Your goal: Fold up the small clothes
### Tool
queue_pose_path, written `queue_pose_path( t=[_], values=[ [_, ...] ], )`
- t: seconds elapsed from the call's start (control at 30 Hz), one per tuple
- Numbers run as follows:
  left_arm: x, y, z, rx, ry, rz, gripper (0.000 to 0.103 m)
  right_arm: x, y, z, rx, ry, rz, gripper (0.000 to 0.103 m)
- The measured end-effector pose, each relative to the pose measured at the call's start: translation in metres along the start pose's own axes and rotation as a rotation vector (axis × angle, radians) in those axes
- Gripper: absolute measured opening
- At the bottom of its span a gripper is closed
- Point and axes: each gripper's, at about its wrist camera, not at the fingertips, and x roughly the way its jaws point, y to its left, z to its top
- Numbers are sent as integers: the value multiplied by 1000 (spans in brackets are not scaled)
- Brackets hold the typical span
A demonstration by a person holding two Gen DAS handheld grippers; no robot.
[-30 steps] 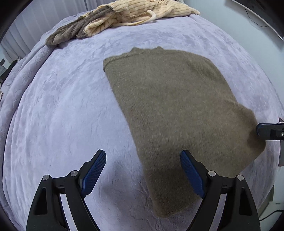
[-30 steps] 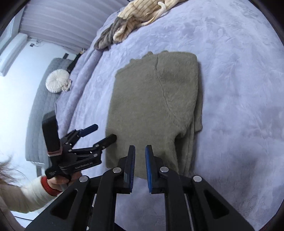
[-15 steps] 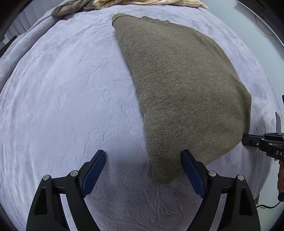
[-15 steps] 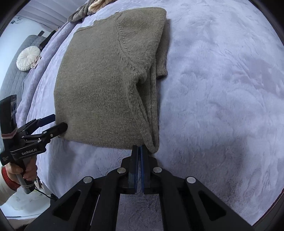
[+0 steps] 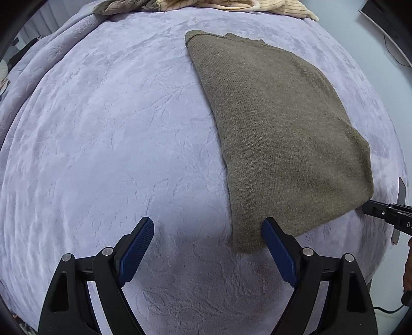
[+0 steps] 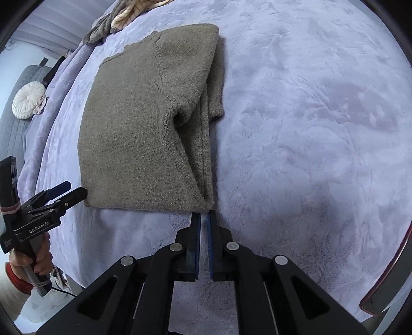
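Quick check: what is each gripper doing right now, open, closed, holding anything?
Left gripper: open, holding nothing; the near corner of the olive sweater lies between its fingers.
Right gripper: closed at the sweater's near corner; whether it pinches fabric cannot be told.

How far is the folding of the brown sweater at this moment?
Done: the brown sweater lies flat on the purple blanket, sides folded in. In hand: the shut right gripper sits at its near corner; the left gripper, open, straddles the other. Left: the final fold, then the pile.
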Motion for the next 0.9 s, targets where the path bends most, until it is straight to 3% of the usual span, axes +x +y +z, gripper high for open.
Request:
queue_pose_path(
  t=[0.1, 0.23, 0.43, 0.67, 0.83, 0.9],
  values=[
    [-5, 7, 1, -15, -5, -1, 87, -9, -5, 1, 31, -32, -36, 7],
    [-7, 9, 2, -17, -15, 11, 87, -13, -14, 2, 88, -59, -52, 23],
    [-2, 0, 7, -24, -3, 6, 87, -13, -17, 11, 103, -70, -59, 34],
    [2, 0, 13, -48, 2, 20, 87, -13, -15, 18, 111, -82, -62, 43],
    [4, 0, 15, -34, 0, 40, 87, -11, -17, 22, 118, -78, -63, 44],
    [5, -2, 17, -30, 3, 42, 93, -11, -18, 21, 122, -78, -59, 45]
  ],
)
